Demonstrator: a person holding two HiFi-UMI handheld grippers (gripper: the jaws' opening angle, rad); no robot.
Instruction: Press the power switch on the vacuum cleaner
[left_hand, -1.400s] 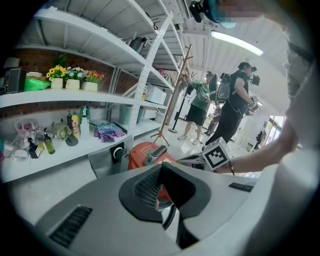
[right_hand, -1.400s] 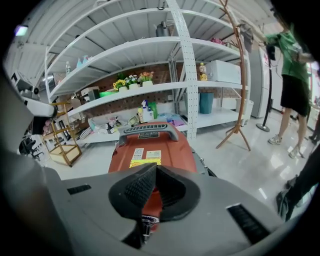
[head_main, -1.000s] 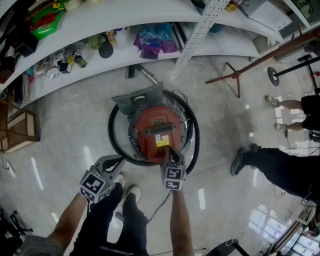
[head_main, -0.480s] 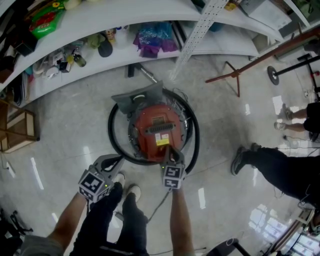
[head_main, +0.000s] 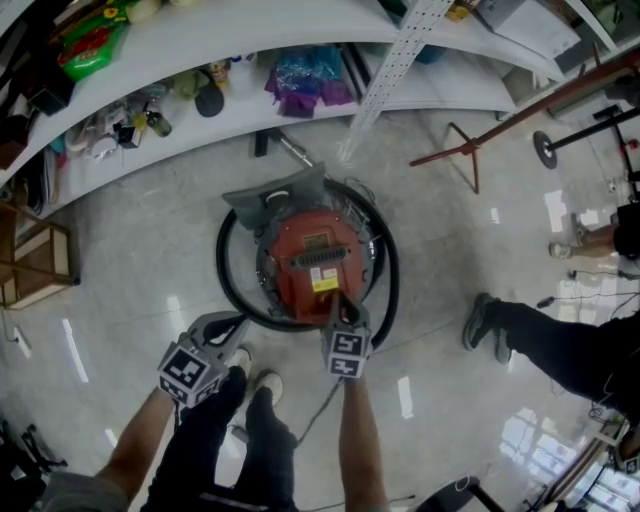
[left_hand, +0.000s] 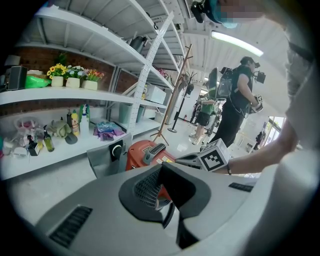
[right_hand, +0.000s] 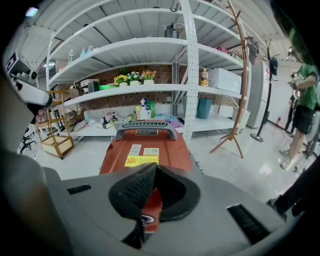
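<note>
Head view: one vacuum cleaner (head_main: 312, 262)

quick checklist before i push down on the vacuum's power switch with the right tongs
1. Right tongs shut for a firm poke: ok, jaws together, nothing held.
2. Right tongs over the near end of the vacuum cleaner: ok.
3. Tips lined up on the power switch: cannot tell, the tongs cover that spot.
4. Left tongs out of the way: ok, shut, empty, off to the left by the hose.
5. Bystander clear of the vacuum cleaner: ok, well apart on the right.
</note>
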